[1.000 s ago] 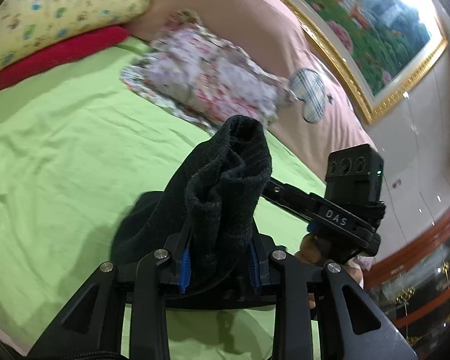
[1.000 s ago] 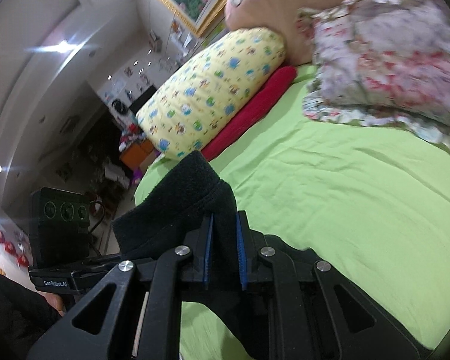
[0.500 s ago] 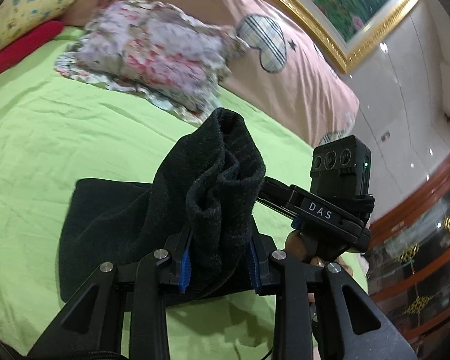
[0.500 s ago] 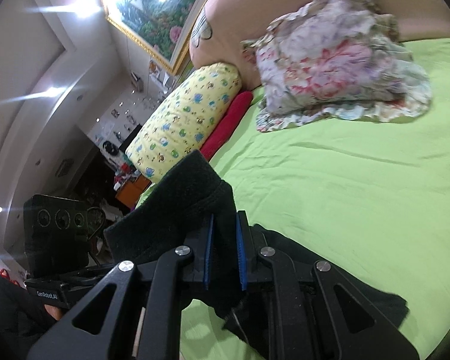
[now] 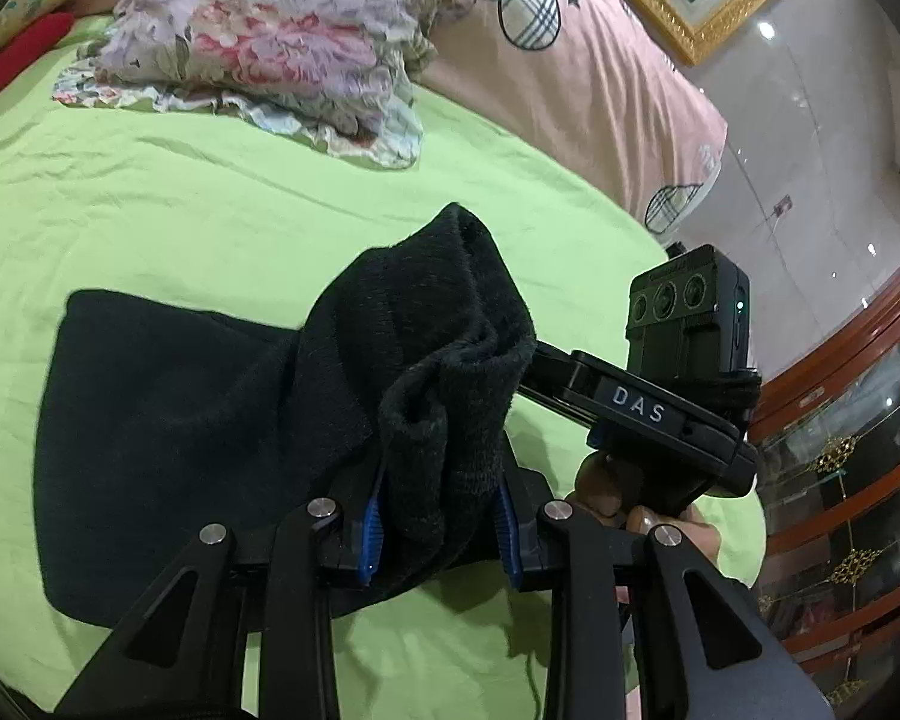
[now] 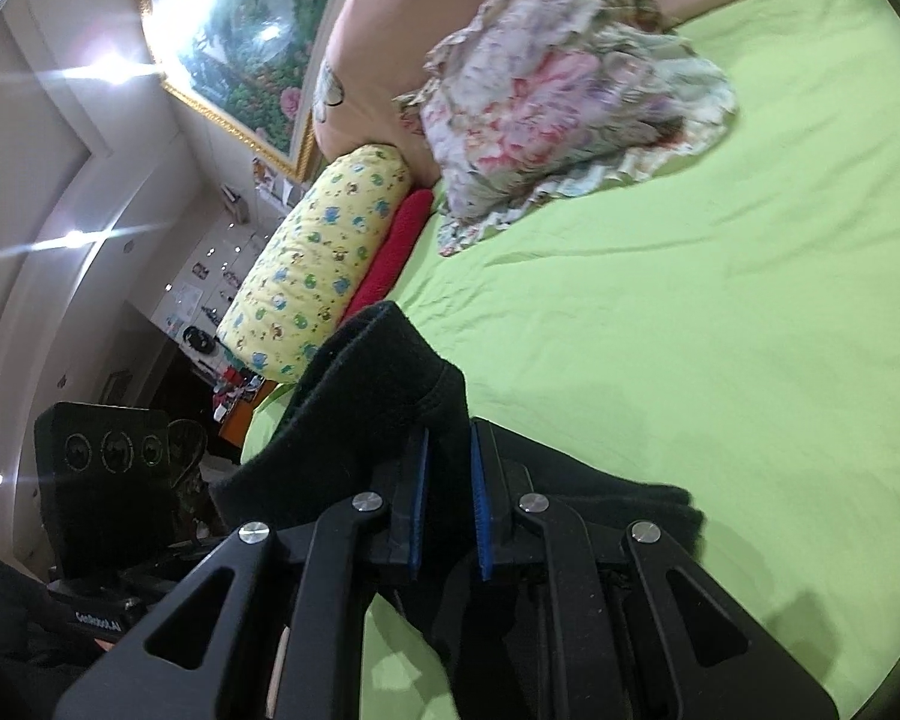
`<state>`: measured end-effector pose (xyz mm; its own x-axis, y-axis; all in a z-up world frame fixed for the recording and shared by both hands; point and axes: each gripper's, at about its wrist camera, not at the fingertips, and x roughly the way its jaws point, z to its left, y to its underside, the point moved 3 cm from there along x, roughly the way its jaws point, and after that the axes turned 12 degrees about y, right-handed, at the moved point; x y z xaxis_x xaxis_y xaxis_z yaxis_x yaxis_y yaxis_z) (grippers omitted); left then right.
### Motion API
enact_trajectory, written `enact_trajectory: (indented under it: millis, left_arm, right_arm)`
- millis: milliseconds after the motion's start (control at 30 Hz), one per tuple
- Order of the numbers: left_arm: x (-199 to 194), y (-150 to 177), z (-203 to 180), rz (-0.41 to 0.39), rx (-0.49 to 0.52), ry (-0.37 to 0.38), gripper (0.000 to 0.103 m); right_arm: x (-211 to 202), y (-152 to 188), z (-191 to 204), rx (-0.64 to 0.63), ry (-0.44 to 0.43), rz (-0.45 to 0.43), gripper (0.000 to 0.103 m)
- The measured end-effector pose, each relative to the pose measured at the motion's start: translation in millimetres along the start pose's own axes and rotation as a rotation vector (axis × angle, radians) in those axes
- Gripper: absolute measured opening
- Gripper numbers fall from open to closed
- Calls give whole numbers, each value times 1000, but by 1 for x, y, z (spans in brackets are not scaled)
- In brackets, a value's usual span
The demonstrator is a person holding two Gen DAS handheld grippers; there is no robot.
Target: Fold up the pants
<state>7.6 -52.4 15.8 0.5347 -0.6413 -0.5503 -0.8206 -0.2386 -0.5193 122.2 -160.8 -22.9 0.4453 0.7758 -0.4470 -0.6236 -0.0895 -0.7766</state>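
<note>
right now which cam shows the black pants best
The left wrist view: the black pants spread flat across the green sheet, with a bunched edge clamped in the left claw. The right wrist view shows only a raised fold in the right claw and a strip beyond it.

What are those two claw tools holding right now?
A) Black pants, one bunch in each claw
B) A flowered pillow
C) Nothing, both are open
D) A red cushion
A. The left gripper is clamped on a bunch of the black pants, and the right gripper pinches another part, while the rest lies on the green sheet.
</note>
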Motion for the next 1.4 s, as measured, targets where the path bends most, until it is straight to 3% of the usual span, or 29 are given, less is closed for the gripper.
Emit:
enact_trajectory:
  millis: [233,400,467,767,800,867,900,933,1400]
  left_arm:
    - [26,5,8,38,-8,-13,30]
    - [35,6,2,55,1,16,46]
    - [39,9,-3,65,18,30,58]
    - [25,20,-15,90,52,77,64]
    - [21,21,-15,87,48,82,65]
    - [12,22,-14,78,48,82,66]
    - [7,22,-13,72,47,77,66]
    - [3,23,-13,67,46,77,67]
    - [-53,28,21,1,-20,22,71]
  right_arm:
    - [-12,5,-16,36,10,-21,4]
    - [-24,12,-23,65,42,-41,4]
    - [-28,16,-27,86,70,-40,4]
    - [-76,28,-34,198,267,-150,7]
    - [-82,30,-31,202,287,-167,11]
    - [-88,35,-24,207,305,-189,35]
    - [-91,37,-20,212,316,-199,56]
    - [-93,39,-16,210,323,-213,63]
    - [-82,68,26,198,388,-192,63]
